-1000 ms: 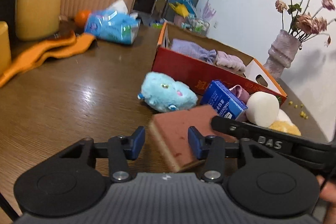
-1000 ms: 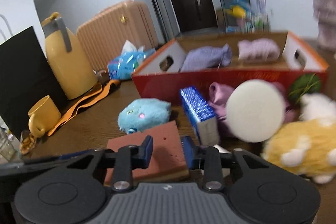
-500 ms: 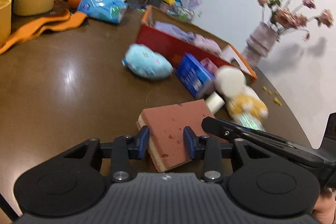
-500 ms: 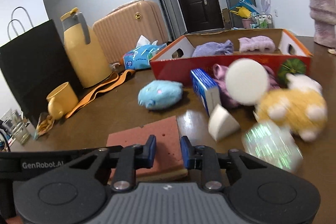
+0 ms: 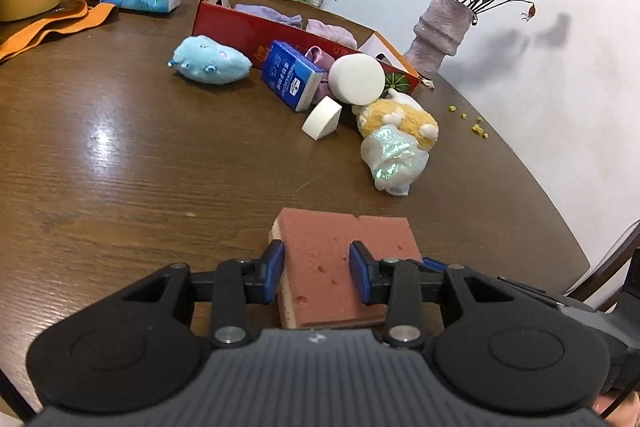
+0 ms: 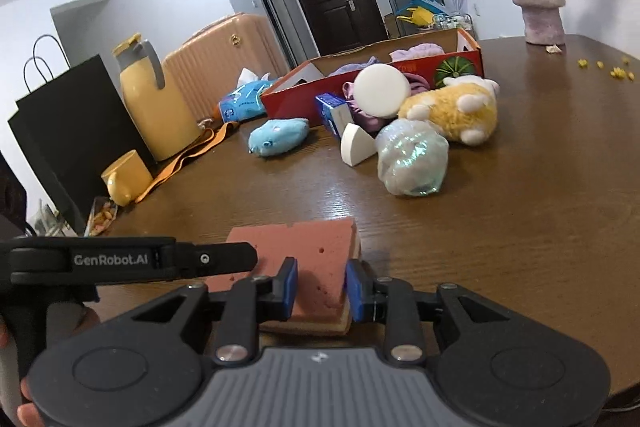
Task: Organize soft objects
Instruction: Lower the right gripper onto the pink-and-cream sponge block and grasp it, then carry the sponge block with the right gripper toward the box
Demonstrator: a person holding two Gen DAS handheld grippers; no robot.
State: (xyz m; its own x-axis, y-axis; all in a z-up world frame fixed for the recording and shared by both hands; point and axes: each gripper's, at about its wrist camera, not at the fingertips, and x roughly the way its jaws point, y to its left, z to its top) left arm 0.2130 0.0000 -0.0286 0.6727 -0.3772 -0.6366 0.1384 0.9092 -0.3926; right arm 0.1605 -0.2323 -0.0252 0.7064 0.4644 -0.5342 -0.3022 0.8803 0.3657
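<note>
A red-brown sponge (image 5: 320, 239) with a pale underside lies low over the wooden table (image 5: 140, 167), near its front edge. My left gripper (image 5: 317, 271) is shut on the sponge's near left part. My right gripper (image 6: 321, 287) is shut on the near right end of the sponge (image 6: 308, 239). Further back lies a pile of soft things: a blue plush (image 5: 210, 61), a yellow plush (image 5: 400, 117), a shimmering soft bag (image 5: 394, 157), a white round sponge (image 5: 357, 79) and a white wedge (image 5: 322, 117). Behind them stands a red cardboard box (image 5: 236, 23) holding purple cloths.
A blue tissue pack (image 5: 290, 75) leans against the pile. A vase of dried roses (image 5: 440, 27) stands at the back right. On the left are a yellow jug (image 6: 154, 103), a yellow mug (image 6: 124, 177), a black paper bag (image 6: 68, 123) and an orange strap (image 5: 52, 27).
Both grippers have drawn back from the pile toward the table's near edge, and the sponge has come with them. The pile and the box now look farther away.
</note>
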